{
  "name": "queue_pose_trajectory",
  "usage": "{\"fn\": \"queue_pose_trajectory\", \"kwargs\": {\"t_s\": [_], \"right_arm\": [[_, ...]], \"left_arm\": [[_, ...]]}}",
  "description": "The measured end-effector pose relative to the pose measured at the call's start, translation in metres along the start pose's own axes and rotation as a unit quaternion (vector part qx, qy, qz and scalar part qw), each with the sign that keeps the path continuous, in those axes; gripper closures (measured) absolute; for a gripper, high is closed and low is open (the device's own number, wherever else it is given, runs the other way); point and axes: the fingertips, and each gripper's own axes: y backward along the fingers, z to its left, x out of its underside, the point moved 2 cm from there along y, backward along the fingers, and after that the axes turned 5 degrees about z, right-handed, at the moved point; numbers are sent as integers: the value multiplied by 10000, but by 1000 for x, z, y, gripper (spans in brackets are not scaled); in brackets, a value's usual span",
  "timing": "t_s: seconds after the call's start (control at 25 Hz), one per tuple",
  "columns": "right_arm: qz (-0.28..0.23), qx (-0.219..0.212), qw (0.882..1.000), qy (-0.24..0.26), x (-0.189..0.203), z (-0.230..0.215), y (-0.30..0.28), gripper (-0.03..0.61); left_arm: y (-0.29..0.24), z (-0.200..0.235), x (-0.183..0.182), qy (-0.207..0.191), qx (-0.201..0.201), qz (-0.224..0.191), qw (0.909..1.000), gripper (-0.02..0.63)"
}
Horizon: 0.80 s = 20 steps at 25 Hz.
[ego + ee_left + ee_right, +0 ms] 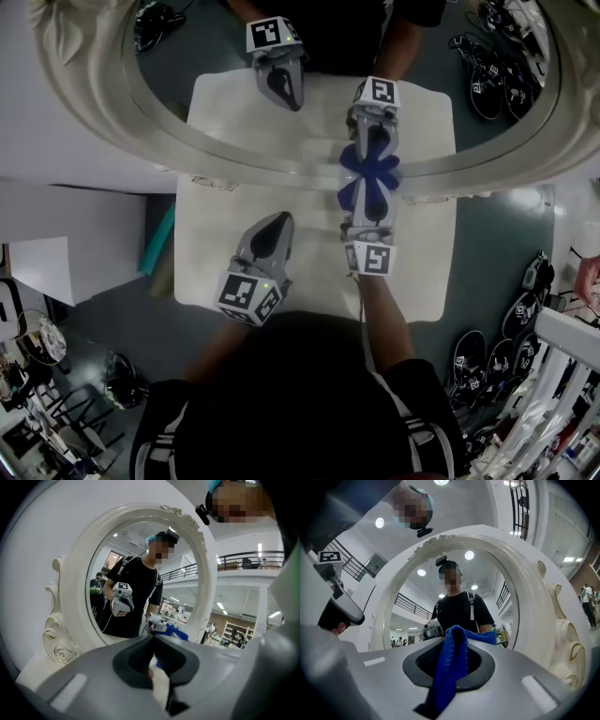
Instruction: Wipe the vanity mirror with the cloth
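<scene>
The right gripper (372, 217) is clamped on the blue cloth (367, 193), which bunches straight ahead of its tips against the mirror (225, 56) near the lower rim (most of the glass lies beyond). The left gripper (272, 230), closed on nothing, hangs farther back.

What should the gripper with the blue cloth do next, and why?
Probably slide the right gripper a little way up the glass. It is shut on the blue cloth, and the cloth seems to meet its own reflection right at the bottom edge of the vanity mirror, so nearly all the glass lies beyond it. The left gripper is shut on nothing, off the mirror.
</scene>
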Motion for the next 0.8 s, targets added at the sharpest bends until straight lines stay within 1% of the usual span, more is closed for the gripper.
{"fn": "queue_pose_trajectory", "kwargs": {"t_s": [0.24,0.48,0.64,0.8], "right_arm": [[22,-192,9998,-6,11,20,-10,541],[87,-279,9996,-34,18,31,-17,541],[124,-476,9987,90,15,44,-22,543],[12,-823,9965,113,12,65,-24,543]], "left_arm": [[4,12,0,34,-97,-11,9999,603],[11,25,1,105,-207,-45,9997,603],[17,25,-2,111,-265,-51,9996,603],[27,21,-3,121,-343,-102,9993,603]]}}
